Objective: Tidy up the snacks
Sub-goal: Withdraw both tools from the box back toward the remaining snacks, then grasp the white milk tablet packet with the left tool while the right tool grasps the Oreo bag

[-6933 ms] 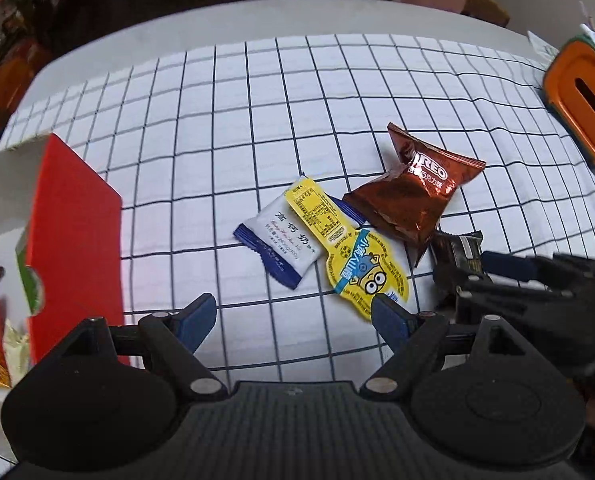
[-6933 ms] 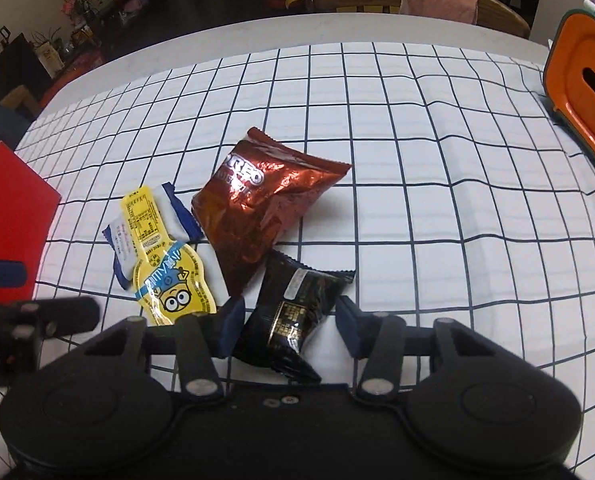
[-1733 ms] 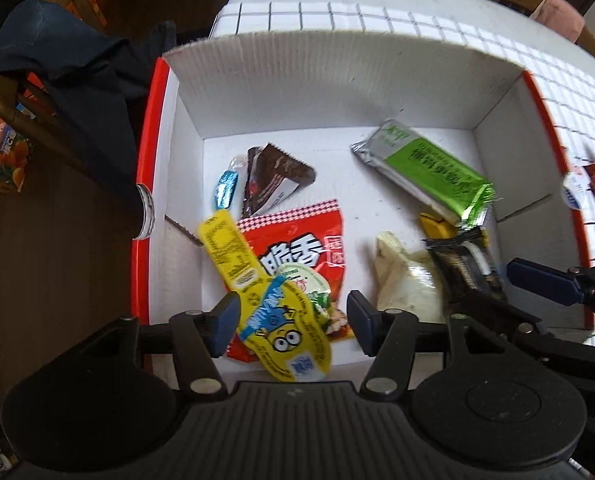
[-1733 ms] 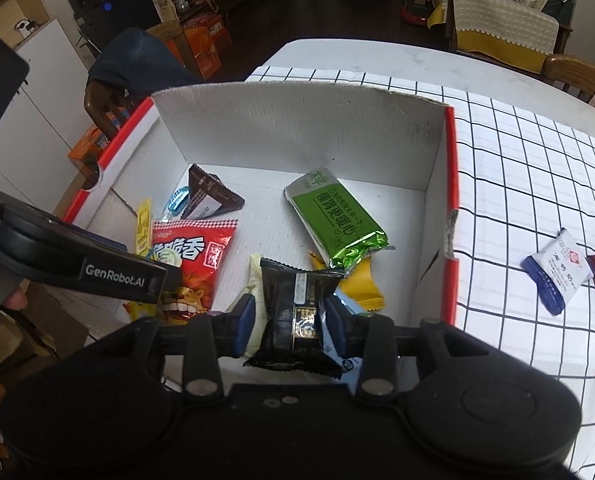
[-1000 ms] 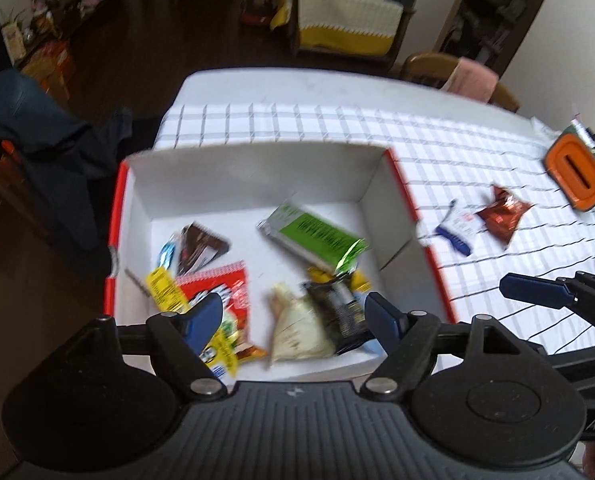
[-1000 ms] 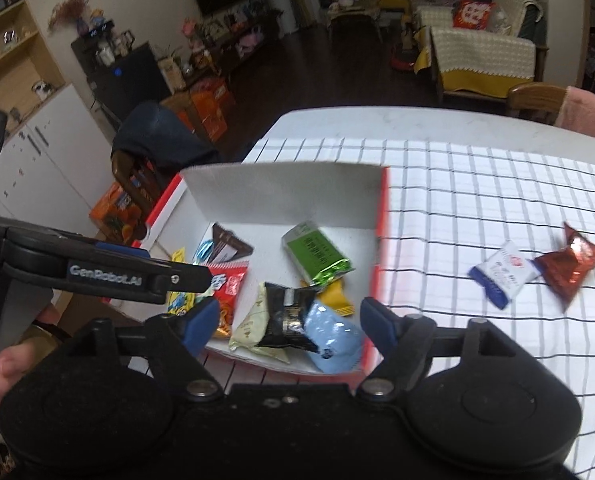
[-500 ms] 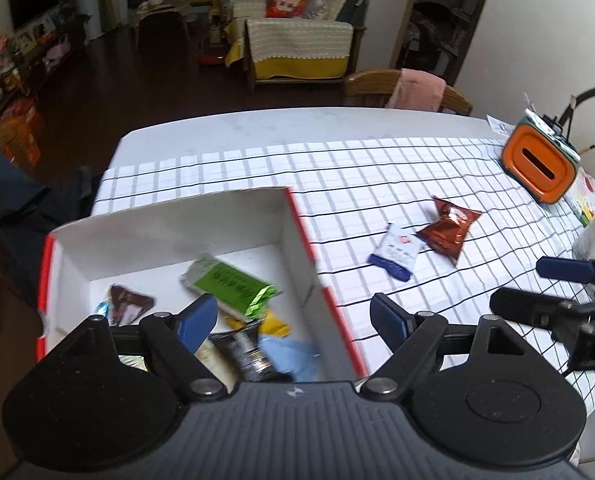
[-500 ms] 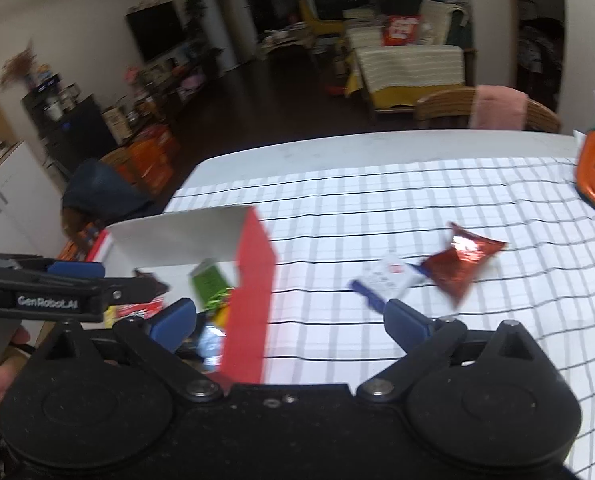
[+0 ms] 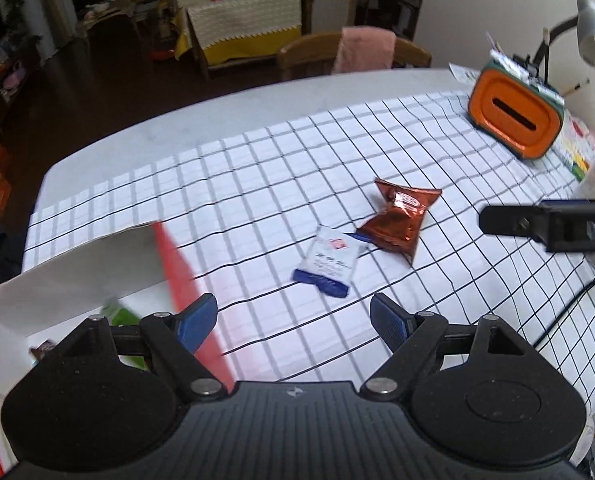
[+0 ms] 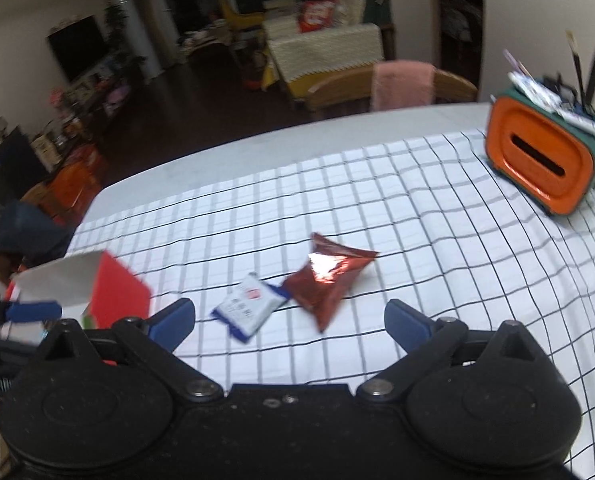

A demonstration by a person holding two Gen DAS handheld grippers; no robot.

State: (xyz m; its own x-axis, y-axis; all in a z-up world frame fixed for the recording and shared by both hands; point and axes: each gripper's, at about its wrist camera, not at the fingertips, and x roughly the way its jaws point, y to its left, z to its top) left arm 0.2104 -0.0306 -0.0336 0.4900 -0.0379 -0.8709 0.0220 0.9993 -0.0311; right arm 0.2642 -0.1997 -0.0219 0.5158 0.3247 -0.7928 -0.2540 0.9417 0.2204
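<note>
Two snacks lie loose on the checked tablecloth (image 9: 257, 168), and at its left edge the red-and-white box (image 9: 177, 264) holds a green packet (image 9: 121, 316) and a dark one, presumably collected there for tidying. Right of the box, towards the cloth's middle, the white-and-blue packet (image 9: 329, 264) touches the copper foil bag (image 9: 401, 220). Both the left gripper (image 9: 293, 320) and right gripper (image 10: 289, 322) hover above them with fingers spread and nothing between, probably ready to pick up these two.

White cloth with black grid (image 9: 257, 200); shiny red-brown foil packet (image 9: 401, 220); white-and-blue wrapper (image 9: 329, 266); red-and-white cardboard box (image 9: 177, 268); orange-and-green holder (image 9: 513, 120).
</note>
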